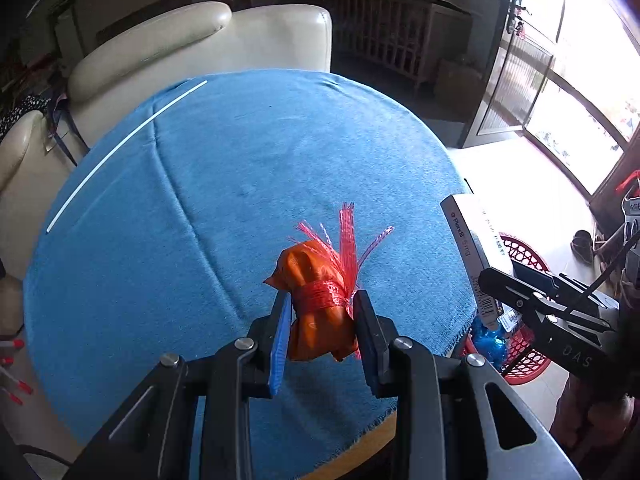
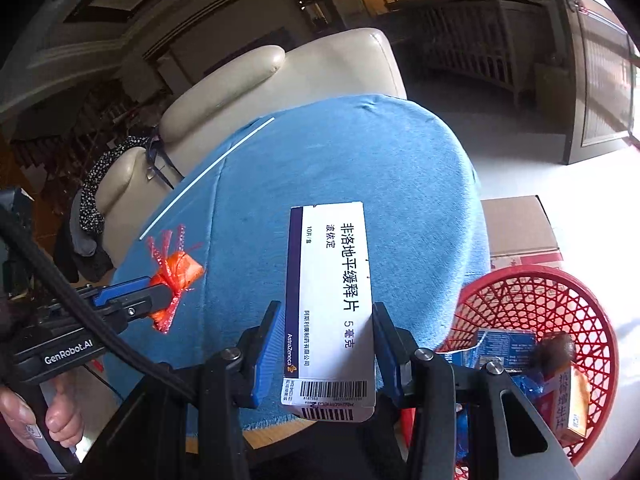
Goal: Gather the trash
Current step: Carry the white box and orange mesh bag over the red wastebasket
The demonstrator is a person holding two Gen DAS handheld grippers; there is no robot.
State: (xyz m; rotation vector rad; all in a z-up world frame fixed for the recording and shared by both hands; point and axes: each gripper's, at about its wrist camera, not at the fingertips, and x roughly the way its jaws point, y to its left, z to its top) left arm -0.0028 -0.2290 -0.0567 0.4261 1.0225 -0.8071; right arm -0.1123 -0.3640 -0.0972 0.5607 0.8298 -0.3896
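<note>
Both hands are carrying trash clear of the blue-towelled table. The left gripper, jaws nearly closed, is pinching a crinkly orange bundle tied with red netting. The right gripper is clamping a stiff white medicine box. Next, each likely needs releasing over the red mesh basket, beside the right jaws.

A round desk under a blue cloth fills the near scene. Behind it on the far left stands a cream leather armchair, with dark clothing draped beside it. Further back, a slatted wooden cabinet lines the far wall. On the right, glass doors pour bright daylight onto the pale tiled floor, where a cardboard box sits
</note>
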